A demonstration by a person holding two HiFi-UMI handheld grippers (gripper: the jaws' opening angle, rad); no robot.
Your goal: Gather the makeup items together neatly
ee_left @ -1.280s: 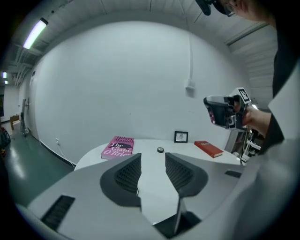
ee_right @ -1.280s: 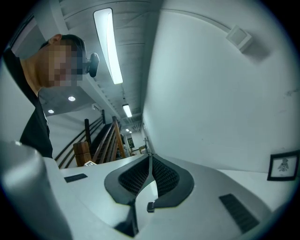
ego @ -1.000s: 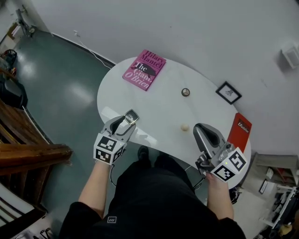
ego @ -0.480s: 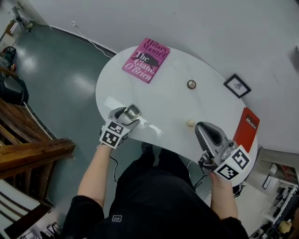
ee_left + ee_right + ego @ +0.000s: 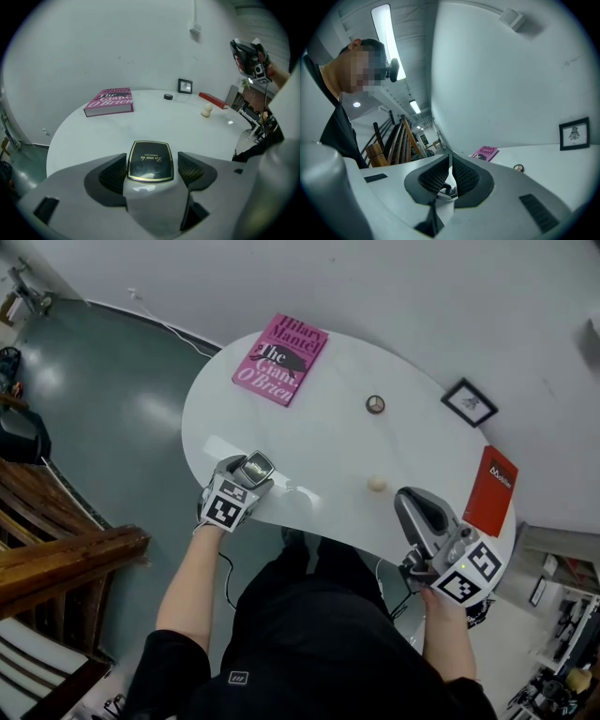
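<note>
The left tongs (image 5: 152,171) are opening around the black compact (image 5: 256,466), their pads just clear of it, at the desk's (image 5: 319,442) near-left edge. The right tongs (image 5: 450,173) (pressed together, nothing between them) hang over the near-right rim. Bare desk separates the compact, the beige sponge (image 5: 377,485) and the round pot (image 5: 375,404).

Smooth glossy white table (image 5: 309,442) with soft reflections, compact (image 5: 150,161) with shiny black lid and gold metallic rim, pink paper-covered book (image 5: 280,359), right gripper (image 5: 451,174) of matt grey plastic, its pads (image 5: 465,177) rough black cross-hatch, polished green floor (image 5: 103,399), brown wooden rails (image 5: 61,549)
</note>
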